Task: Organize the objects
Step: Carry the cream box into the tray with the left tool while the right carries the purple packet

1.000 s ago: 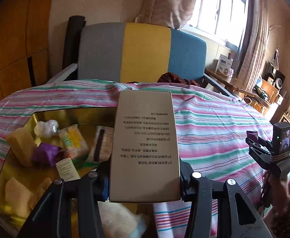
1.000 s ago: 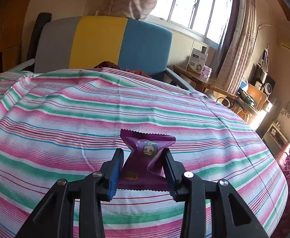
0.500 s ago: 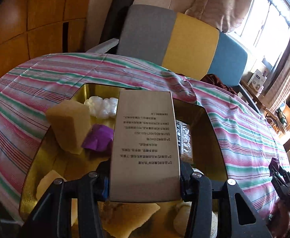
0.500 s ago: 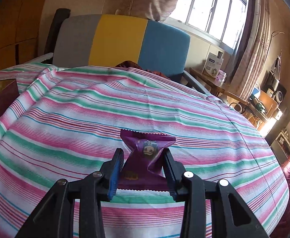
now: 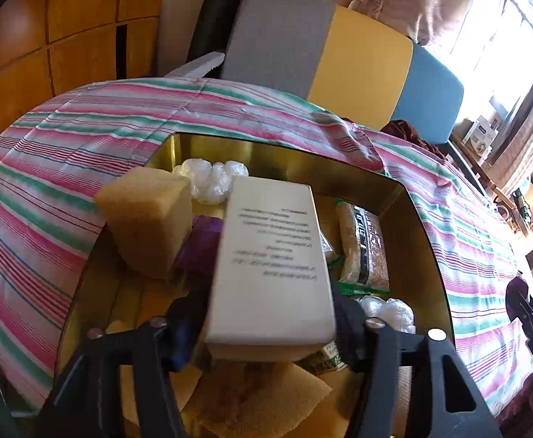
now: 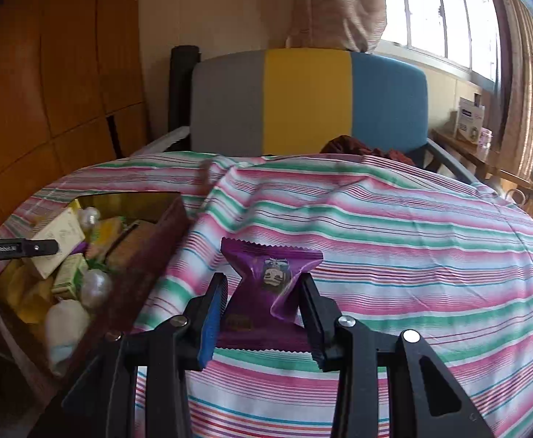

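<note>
The box (image 5: 272, 262) lies between the left tongs (image 5: 270, 323), over the gold tray (image 5: 418, 226), its long axis running away from the tongs toward the tray's far wall; the jaws are opening and the box looks already free of the pads, tilted over the sponge (image 5: 146, 219) and the purple wrapper below it. The purple packet (image 6: 270, 288) is clenched in the right tongs (image 6: 263, 310), above the striped cloth (image 6: 412, 255) of the desk; the tray (image 6: 146, 255) lies to its left and a little lower, near. So I judge the right hand must go leftward to drop the packet, and the left tongs should clear away first.
</note>
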`<state>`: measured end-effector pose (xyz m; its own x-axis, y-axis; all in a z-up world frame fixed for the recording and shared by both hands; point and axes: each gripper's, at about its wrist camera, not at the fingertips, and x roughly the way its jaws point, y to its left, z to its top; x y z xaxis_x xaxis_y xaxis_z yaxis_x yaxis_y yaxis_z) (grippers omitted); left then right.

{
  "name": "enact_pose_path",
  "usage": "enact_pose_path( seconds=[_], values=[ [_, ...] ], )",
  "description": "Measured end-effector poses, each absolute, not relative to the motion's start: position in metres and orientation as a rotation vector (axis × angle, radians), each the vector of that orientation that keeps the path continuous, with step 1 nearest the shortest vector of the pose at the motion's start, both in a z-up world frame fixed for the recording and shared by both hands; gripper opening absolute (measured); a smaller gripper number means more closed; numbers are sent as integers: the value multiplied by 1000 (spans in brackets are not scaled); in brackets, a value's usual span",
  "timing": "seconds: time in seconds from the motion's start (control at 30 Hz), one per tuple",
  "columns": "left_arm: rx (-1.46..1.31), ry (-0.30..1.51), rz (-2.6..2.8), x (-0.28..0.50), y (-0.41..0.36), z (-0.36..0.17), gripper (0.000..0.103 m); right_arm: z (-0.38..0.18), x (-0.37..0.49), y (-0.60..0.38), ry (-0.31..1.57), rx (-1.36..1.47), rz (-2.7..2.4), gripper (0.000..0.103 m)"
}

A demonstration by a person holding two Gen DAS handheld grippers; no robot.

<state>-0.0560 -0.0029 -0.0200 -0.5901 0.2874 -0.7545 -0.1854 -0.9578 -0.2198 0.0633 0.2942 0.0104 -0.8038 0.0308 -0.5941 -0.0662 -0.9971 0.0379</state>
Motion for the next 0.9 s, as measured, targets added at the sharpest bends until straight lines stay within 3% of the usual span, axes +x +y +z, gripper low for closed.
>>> enact_pose_path(
  seconds=[0.07, 0.37, 0.6, 0.9],
  values=[
    [-1211, -157, 2597, -47, -4, -16, 77, 15, 59, 273, 65, -981, 2986, 40],
    [-1095, -47, 2675, -4, -13, -4, 94, 18, 37, 204, 23, -1152, 3116, 40],
    [-1140, -10, 2752, 16, -26, -5, 101, 11, 12, 160, 8, -1327, 3127, 40],
    [-1126, 28, 2805, 31, -39, 1, 103, -8, -56, 130, 17, -1650, 2980, 40]
  ],
)
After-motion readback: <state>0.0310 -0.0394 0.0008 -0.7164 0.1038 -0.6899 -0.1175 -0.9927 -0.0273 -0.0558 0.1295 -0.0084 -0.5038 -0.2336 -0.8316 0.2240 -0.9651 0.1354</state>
